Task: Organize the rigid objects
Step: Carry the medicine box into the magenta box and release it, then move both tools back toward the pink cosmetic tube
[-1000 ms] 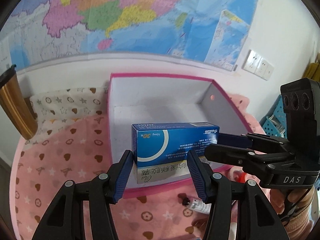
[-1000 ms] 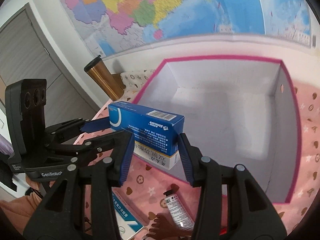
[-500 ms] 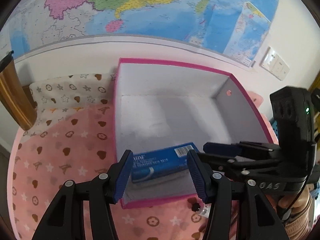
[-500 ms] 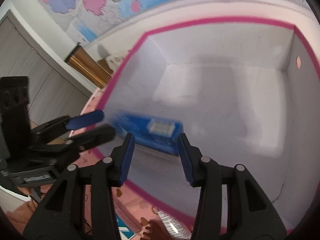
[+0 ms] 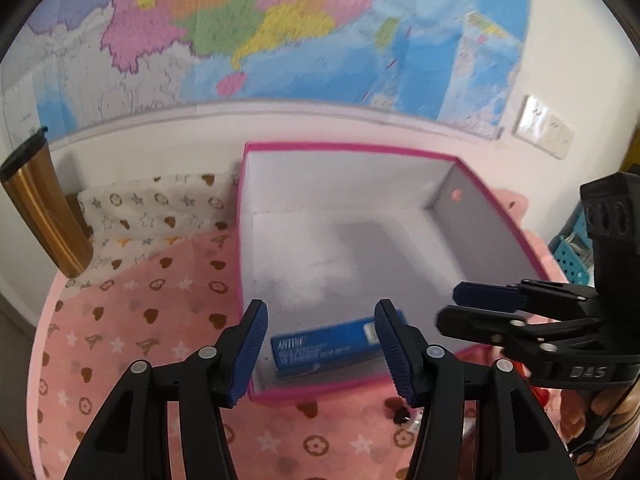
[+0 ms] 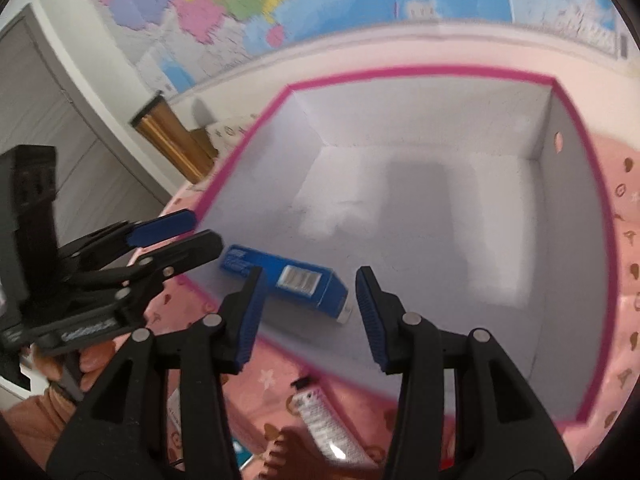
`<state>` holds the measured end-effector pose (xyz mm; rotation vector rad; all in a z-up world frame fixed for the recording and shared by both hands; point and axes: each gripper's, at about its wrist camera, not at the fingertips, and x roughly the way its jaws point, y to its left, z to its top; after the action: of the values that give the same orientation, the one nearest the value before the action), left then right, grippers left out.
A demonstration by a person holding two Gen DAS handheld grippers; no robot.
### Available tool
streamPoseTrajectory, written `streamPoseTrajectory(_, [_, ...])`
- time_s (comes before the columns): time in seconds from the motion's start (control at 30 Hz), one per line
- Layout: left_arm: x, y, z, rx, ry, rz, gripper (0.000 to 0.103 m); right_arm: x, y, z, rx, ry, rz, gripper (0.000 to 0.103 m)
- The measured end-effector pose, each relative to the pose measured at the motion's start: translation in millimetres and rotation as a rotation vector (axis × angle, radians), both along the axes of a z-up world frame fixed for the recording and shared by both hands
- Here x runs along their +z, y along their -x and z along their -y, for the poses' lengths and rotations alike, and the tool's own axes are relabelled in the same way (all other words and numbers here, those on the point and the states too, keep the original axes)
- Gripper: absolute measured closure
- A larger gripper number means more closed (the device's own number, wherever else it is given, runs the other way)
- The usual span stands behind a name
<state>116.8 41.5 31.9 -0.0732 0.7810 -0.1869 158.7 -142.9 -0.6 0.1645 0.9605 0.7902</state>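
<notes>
**One blue box down, both of your tongs empty**

One wide world map [image 5: 280, 32] fills the wall ahead of you, above the pink cloth [image 5: 132, 320] printed with hearts and stars. On that cloth stands the pink-rimmed storage box [image 5: 348, 147], its grey inside bare except for a single item. To its left, against the wall, a gold tumbler [image 5: 44, 208] with a black lid stands tilted in the view.

The blue medicine carton [image 5: 326, 346] lies flat on the floor of the storage box, in the near left corner, close to the front wall. Your left gripper [image 5: 320, 348] hangs above that corner with its blue pads apart; the carton sits below and between them, untouched. The jaws have widened slightly within the last half second, with nothing pressed between them.

Your right gripper [image 6: 308, 312] hovers over the same near edge, jaws likewise apart and free of the carton [image 6: 288, 284], which lies beyond its fingertips.

Outside the storage box, on the cloth by its front wall, lies a small white tube [image 6: 324, 420] with a black cap.
</notes>
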Motion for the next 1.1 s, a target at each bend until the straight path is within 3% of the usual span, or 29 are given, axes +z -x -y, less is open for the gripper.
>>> streamPoseTrajectory(0.13, [7.1, 26.6, 6.0, -0.058, 0.022, 0.061, 0.04, 17.4, 31.4, 25.0, 0.001, -0.037, 0.077, 0.048])
streamPoseTrajectory(0.3, [1.7, 56.9, 21.5, -0.189, 0.071, 0.065, 0.039, 14.9, 71.8, 69.9, -0.047, -0.078, 0.104, 0.043])
streamPoseTrajectory(0.6, [-27.0, 94.2, 62.1, -0.379, 0.111, -0.014, 0.039, -54.5, 124.8, 145.9, -0.236, -0.019, -0.077, 0.042])
streamPoseTrajectory(0.77, [-34.1, 109.6, 83.1, -0.435, 0.098, -0.033, 0.039, -66.3, 147.1, 164.1, -0.286, -0.036, -0.111, 0.042])
streamPoseTrajectory(1.1, [-48.5, 120.7, 104.7, -0.467, 0.035, -0.064, 0.041, -81.7, 170.7, 163.4, -0.254, -0.055, -0.166, 0.042])
